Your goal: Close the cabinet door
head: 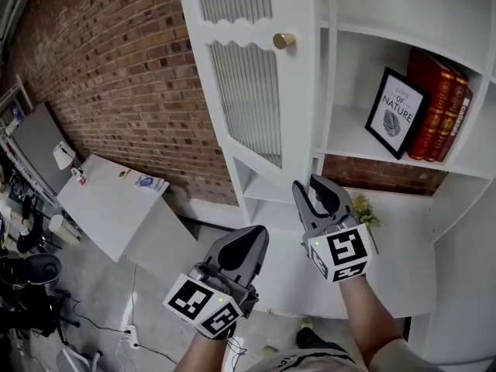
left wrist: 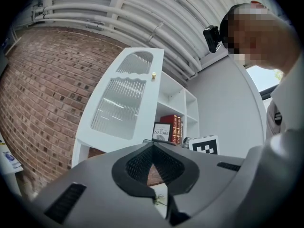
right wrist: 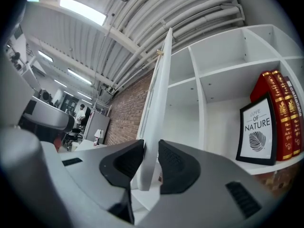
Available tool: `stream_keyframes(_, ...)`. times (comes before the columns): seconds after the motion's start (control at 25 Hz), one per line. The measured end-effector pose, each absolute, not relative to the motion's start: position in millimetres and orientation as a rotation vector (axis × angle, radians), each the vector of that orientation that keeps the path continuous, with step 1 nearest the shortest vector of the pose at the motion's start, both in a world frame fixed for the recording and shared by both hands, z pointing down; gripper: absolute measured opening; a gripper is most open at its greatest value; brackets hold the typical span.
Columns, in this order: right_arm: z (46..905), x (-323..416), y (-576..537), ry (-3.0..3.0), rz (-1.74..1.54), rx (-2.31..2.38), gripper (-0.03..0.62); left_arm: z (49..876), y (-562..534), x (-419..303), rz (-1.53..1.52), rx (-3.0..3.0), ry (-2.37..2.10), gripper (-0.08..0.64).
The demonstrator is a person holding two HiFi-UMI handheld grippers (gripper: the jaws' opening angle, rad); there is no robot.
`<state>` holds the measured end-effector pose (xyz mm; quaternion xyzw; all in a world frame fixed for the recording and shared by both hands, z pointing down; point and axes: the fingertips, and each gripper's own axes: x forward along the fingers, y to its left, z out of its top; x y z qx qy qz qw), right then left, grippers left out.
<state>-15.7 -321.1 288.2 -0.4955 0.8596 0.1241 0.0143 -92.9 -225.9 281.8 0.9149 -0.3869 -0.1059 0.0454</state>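
The white cabinet door (head: 248,91), with ribbed glass panes and a brass knob (head: 284,40), stands swung out from the shelf unit. My right gripper (head: 314,194) is just below the door's lower corner. In the right gripper view the door's thin edge (right wrist: 159,103) runs up between the jaws, and the right gripper (right wrist: 151,163) has both pads against it. My left gripper (head: 246,246) hangs lower and to the left, shut on nothing, apart from the door. In the left gripper view the door (left wrist: 121,103) shows beyond the closed left gripper (left wrist: 153,146).
On the open shelves stand a framed "Love of Nature" print (head: 396,113) and red books (head: 438,107). A small plant (head: 363,210) sits on the shelf below. A brick wall (head: 116,68) lies behind the door, and a white table (head: 108,200) stands at the left.
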Motion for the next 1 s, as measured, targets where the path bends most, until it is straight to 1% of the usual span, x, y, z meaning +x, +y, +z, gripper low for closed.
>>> stream_keyframes(0.16,287.1,-4.9,-333.2,2.675,0.411,-1.516,0.095,282.1,-241.7,-76.6,-0.314,2.795,-1.177,0.011)
stream_keyframes(0.64,279.3,17.3,-371.8,2.66,0.504,-1.52,0.132,286.4,-292.0,-40.8,-0.308,2.772,-1.213,0.011)
stream_keyframes(0.72,280.1,21.0,-378.1,2.665,0.52,-1.546,0.138,287.9,-299.7,-35.3,-0.307,2.767,-1.214,0.011)
stream_keyframes(0.88,276.5,27.1,-390.2,2.62,0.657,-1.653,0.149,290.3,-313.2,-26.9,-0.301,2.759,-1.22,0.011)
stream_keyframes(1.0,276.1,32.7,-399.2,2.589,0.665,-1.699,0.156,291.0,-321.0,-22.0,-0.3,2.755,-1.227,0.011)
